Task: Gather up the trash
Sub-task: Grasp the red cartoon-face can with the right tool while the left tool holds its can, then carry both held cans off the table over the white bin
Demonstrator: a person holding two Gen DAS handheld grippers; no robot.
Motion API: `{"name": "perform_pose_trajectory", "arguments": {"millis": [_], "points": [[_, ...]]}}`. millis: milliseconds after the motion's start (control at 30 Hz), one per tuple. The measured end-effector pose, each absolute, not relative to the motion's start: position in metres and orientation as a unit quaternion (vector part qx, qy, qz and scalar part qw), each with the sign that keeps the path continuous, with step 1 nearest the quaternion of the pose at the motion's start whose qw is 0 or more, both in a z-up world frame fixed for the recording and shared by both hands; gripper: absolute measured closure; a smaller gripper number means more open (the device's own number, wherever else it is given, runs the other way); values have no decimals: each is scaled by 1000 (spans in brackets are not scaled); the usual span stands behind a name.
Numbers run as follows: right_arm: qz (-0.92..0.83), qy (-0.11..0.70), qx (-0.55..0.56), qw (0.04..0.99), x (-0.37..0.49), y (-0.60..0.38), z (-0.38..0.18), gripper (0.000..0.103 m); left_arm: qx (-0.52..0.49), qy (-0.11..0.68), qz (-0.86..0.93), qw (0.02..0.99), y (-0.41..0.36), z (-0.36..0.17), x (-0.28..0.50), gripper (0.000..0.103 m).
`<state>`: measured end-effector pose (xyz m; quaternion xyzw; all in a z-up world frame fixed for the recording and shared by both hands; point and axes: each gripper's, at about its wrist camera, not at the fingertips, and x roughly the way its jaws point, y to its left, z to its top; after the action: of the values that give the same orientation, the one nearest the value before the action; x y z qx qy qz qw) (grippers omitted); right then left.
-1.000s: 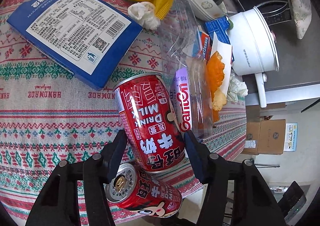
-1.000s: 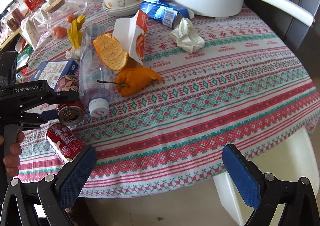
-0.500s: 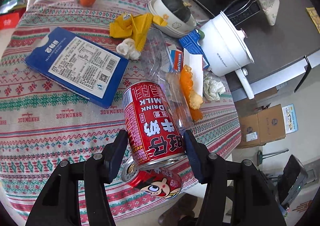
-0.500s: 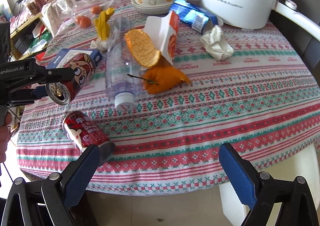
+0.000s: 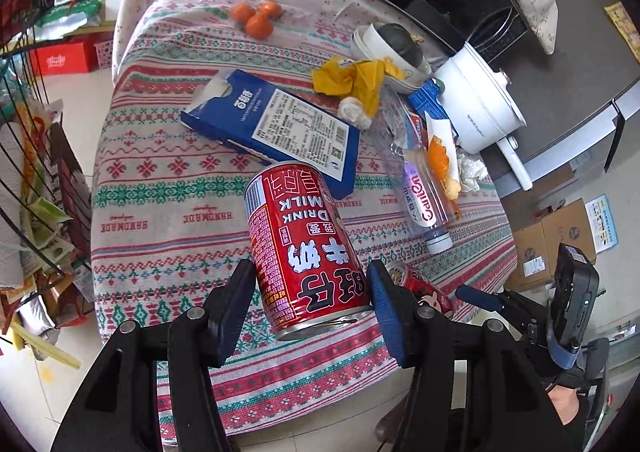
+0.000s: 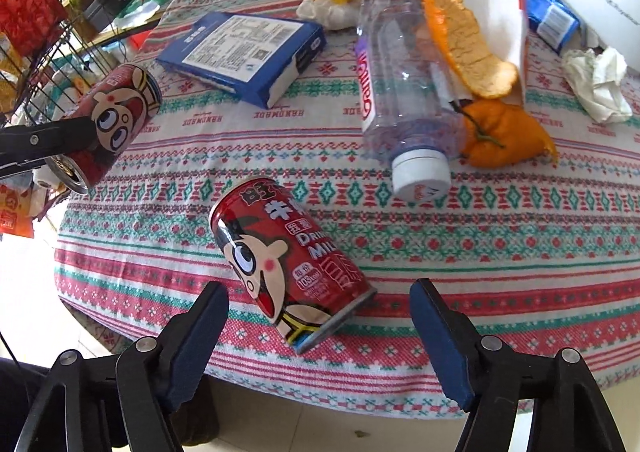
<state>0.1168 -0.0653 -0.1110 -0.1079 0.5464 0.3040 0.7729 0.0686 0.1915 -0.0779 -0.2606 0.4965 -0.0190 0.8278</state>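
Red milk-drink can [image 5: 306, 248], clamped between the two pads of the left gripper [image 5: 312, 306] and held above the patterned tablecloth [image 5: 168, 220]. A second red can [image 6: 288, 264] lies on its side near the table edge, between the wide-apart, empty fingers of the right gripper [image 6: 320, 326]. Beyond it lies a clear plastic bottle [image 6: 396, 88].

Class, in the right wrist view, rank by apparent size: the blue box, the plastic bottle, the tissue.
1. Plastic bottle and blue box: look alike, so unranked.
2. Tissue: smallest.
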Motion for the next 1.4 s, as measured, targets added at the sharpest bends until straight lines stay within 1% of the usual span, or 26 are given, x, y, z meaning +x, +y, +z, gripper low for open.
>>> {"name": "perform_pose_trajectory", "arguments": {"millis": [400, 600, 667, 733, 867, 1067, 1400], "points": [[302, 544, -170, 764, 121, -30, -137, 30, -259, 488, -24, 833, 194, -74, 68, 43], [293, 545, -186, 763, 124, -19, -147, 36, -254, 490, -20, 833, 195, -75, 67, 43], [287, 541, -191, 767, 124, -16, -147, 39, -252, 492, -19, 833, 194, -76, 68, 43], [283, 542, -185, 769, 125, -14, -148, 40, -248, 490, -18, 835, 192, -75, 67, 43], [282, 537, -170, 777, 125, -22, -137, 44, -240, 487, -17, 840, 187, -72, 67, 43], [278, 517, -138, 798, 124, -45, -109, 45, -225, 482, -30, 846, 167, -65, 73, 43], [235, 498, -93, 830, 124, -119, -74, 45, -174, 490, -72, 851, 94, -61, 95, 43]]}}
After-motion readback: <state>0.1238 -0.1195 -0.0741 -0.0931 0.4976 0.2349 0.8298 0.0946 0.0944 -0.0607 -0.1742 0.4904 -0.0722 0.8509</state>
